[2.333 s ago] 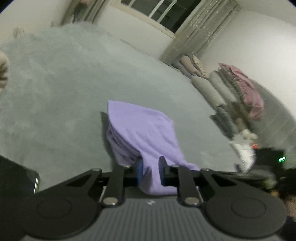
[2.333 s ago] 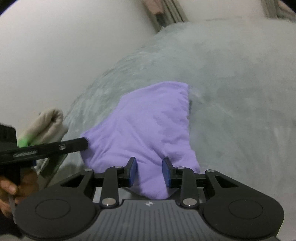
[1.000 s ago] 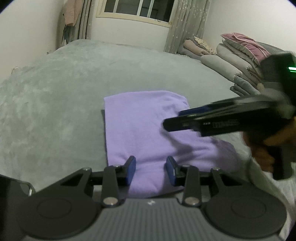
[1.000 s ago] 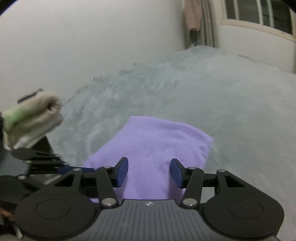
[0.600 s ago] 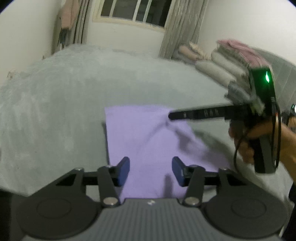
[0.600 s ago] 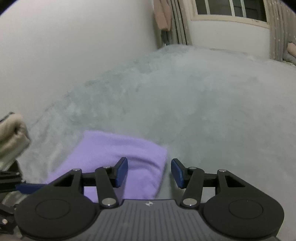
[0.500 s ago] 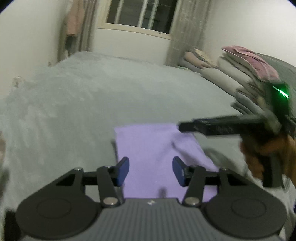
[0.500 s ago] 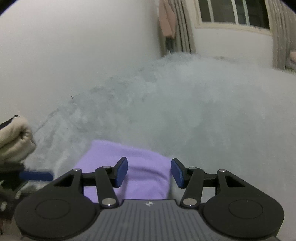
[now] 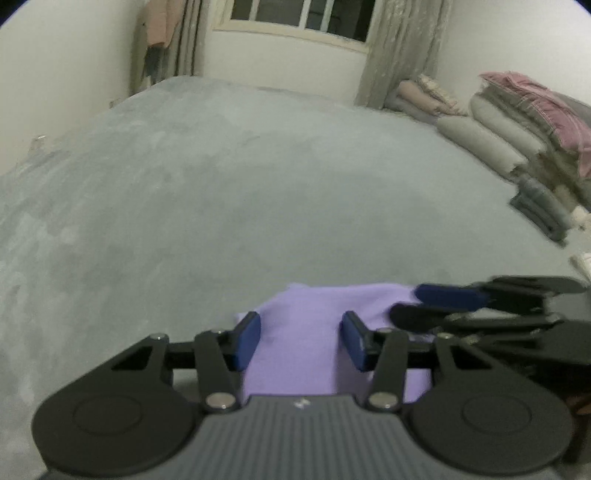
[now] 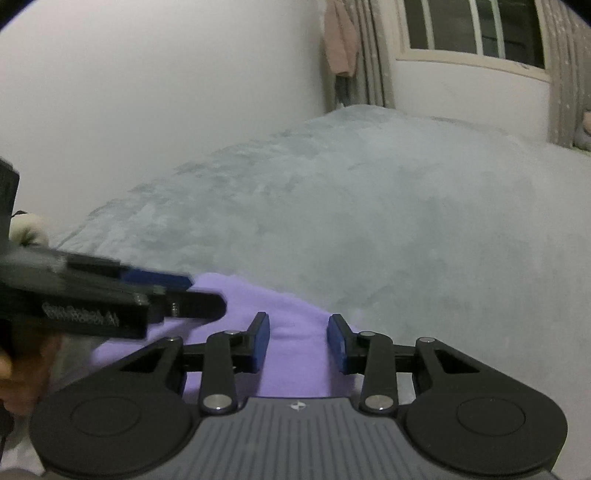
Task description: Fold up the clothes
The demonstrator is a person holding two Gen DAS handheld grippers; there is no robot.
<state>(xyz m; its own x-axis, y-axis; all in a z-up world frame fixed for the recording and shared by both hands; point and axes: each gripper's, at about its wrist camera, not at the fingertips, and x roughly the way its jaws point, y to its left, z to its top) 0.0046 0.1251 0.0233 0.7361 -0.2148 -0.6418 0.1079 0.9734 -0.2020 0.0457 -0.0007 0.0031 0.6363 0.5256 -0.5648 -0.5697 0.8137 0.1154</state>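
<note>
A folded purple cloth (image 9: 301, 332) lies flat on the grey bed cover (image 9: 258, 184), close under both cameras. My left gripper (image 9: 301, 341) hovers over its near part, open, and the pads do not touch the fabric. In the right wrist view the same cloth (image 10: 295, 343) shows between the blue pads of my right gripper (image 10: 298, 343). Its jaws are closing but do not press on the cloth. Each gripper also appears in the other's view: the right gripper (image 9: 424, 306) at the cloth's right edge, the left gripper (image 10: 184, 291) at its left edge.
Stacked folded blankets and pillows (image 9: 517, 122) line the right side of the bed. A window (image 9: 303, 14) with curtains is at the far end. A white wall (image 10: 147, 92) runs along the left. A hand (image 10: 18, 387) holds the left gripper.
Both grippers let go of the purple cloth and drew back, so it now sits low in both views. The right jaws have narrowed and the left jaws have widened.
</note>
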